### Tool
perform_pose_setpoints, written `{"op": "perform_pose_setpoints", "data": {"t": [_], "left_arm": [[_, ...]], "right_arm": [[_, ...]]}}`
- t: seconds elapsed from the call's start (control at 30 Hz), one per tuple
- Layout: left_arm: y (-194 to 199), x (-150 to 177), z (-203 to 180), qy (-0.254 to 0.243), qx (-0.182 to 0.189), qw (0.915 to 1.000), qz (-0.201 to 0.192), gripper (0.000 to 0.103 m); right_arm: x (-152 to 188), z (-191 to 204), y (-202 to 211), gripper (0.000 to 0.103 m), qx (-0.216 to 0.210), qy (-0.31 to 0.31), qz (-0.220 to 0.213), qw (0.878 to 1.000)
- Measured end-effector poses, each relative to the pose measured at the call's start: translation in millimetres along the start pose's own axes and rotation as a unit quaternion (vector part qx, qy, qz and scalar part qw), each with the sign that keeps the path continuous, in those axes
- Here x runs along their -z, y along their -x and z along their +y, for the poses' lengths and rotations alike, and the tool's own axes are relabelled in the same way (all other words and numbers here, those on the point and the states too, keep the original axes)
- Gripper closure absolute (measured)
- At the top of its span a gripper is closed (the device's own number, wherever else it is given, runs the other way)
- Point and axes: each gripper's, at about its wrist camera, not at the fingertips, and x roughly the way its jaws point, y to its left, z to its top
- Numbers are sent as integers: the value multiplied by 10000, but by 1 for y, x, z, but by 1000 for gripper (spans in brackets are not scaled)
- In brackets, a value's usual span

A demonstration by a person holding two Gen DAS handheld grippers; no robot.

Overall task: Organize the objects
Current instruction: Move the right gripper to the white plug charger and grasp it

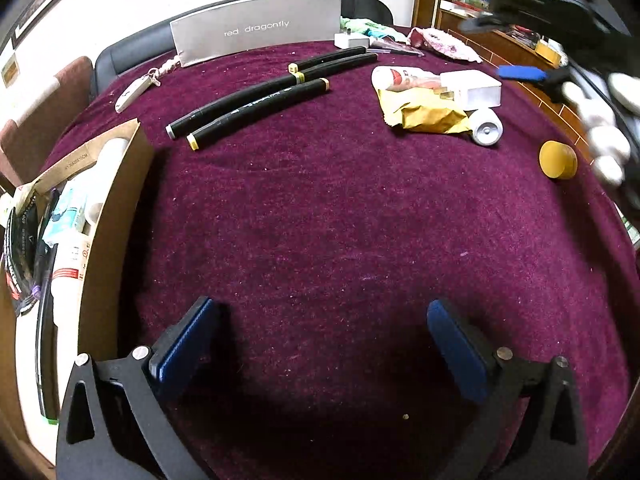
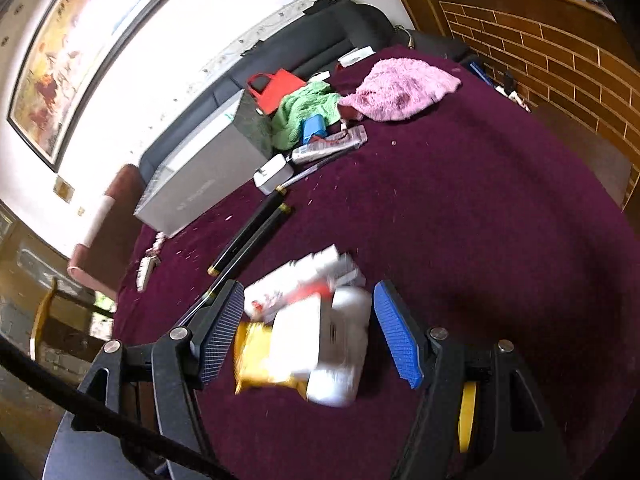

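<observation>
The right gripper [image 2: 310, 334] is partly open with nothing clamped; its blue pads [image 2: 398, 338] straddle a small heap on the maroon tablecloth [image 2: 460, 220] without touching it. The heap consists of a white charger block [image 2: 298, 340], a white cylinder [image 2: 346, 344] just beside it, a crumpled yellow wrapper [image 2: 256, 360] underneath, and a red-and-white tube [image 2: 304, 276] behind. Motion blur makes it uncertain which of these items overlap.

Handling judgement: the charger block is rigid, light and smooth-sided; take hold across its two flat faces. The cylinder will likely roll; grip across its diameter, near mid-length. The wrapper is thin and limp and would crumple or slip, so pinch it at a folded edge. The tube is probably soft; clamp near its cap.

The left gripper [image 1: 320, 344] is fully open and empty above bare cloth. To its left stands a cardboard box [image 1: 116, 216] already holding several items. Farther out lie black markers [image 1: 248, 110], stiff, slender and prone to rolling, and a yellow cap [image 1: 558, 160] near the table edge.
</observation>
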Motion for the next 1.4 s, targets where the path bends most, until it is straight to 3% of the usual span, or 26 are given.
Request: {"op": "perform_pose_setpoints", "data": {"t": [0.13, 0.27, 0.47, 0.63, 0.73, 0.83, 1.0, 1.1, 1.3, 1.4], "left_arm": [[0, 0, 1, 9, 3, 10000, 1, 1], [1, 0, 2, 19, -3, 10000, 2, 1], [-1, -3, 2, 31, -8, 10000, 5, 1], [-1, -3, 2, 32, -5, 10000, 5, 1], [-1, -3, 2, 31, -7, 10000, 5, 1], [-1, -3, 2, 33, -6, 10000, 8, 1], [-1, -3, 2, 28, -6, 10000, 7, 1], [-1, -3, 3, 26, -7, 10000, 7, 1], [0, -3, 3, 24, -5, 10000, 6, 1], [0, -2, 3, 34, 14, 10000, 1, 2]], "right_arm": [[-21, 2, -39, 36, -22, -257, 518, 9983], [-18, 0, -70, 35, -5, -334, 1107, 9933], [23, 27, -75, 34, -1125, -34, 2042, 9724], [62, 55, -55, 35, -1625, 600, 2552, 9512], [61, 59, -32, 35, -1568, 737, 2225, 9594], [60, 66, -11, 35, -1050, 1304, 1720, 9708], [85, 78, 7, 35, -721, 1941, 1540, 9661], [104, 81, 13, 35, -665, 2349, 1545, 9574], [157, 98, 6, 34, -381, 3625, 1709, 9154], [168, 104, -3, 35, -111, 3942, 1526, 9062]]}}
